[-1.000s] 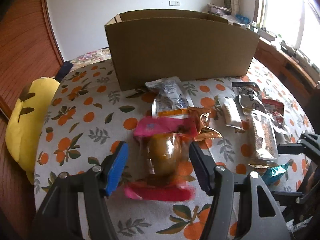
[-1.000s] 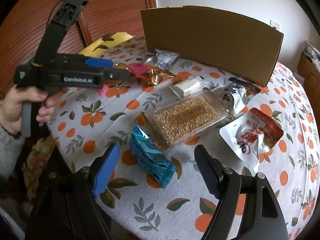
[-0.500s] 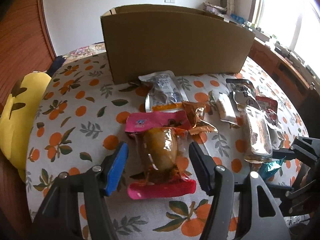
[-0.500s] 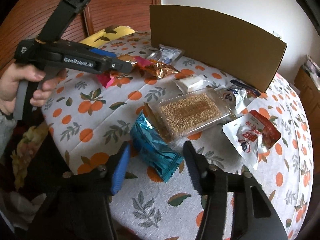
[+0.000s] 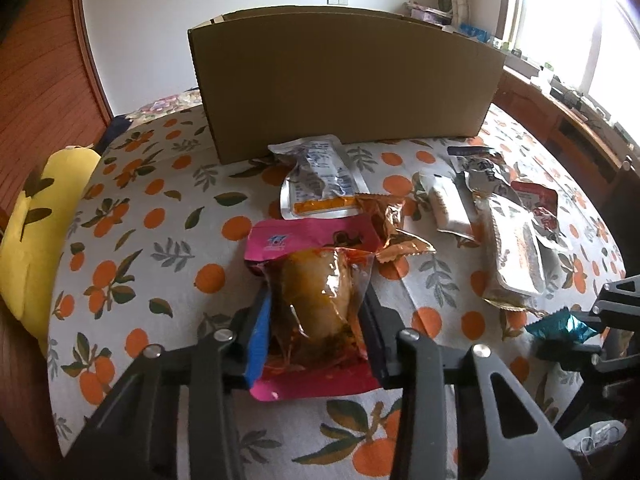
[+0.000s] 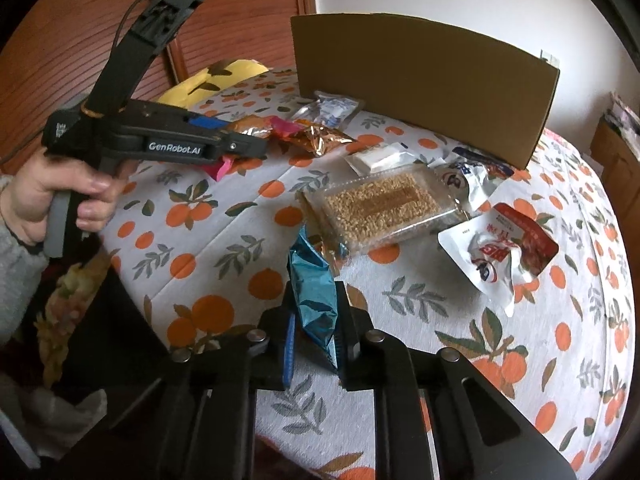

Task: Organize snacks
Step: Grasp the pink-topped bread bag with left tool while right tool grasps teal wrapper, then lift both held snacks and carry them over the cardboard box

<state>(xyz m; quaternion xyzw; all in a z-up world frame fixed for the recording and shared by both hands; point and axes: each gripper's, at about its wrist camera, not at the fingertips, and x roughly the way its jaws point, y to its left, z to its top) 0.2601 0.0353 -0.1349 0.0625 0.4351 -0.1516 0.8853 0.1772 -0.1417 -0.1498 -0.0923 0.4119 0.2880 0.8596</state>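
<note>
My left gripper is shut on a pink-edged clear snack packet with a brown piece inside, near the table's front. The packet's pink end also shows in the right wrist view. My right gripper is shut on a blue foil snack packet, which shows in the left wrist view at the right. A tall cardboard box stands at the back of the table, open at the top.
On the orange-print tablecloth lie a silver packet, a gold foil packet, a white bar, a clear tray of grain bars and a red-white pouch. A yellow cushion sits at the left.
Both grippers have closed: the left on the pink-edged packet, the right on the blue foil packet, which now stands tilted up between its fingers.
</note>
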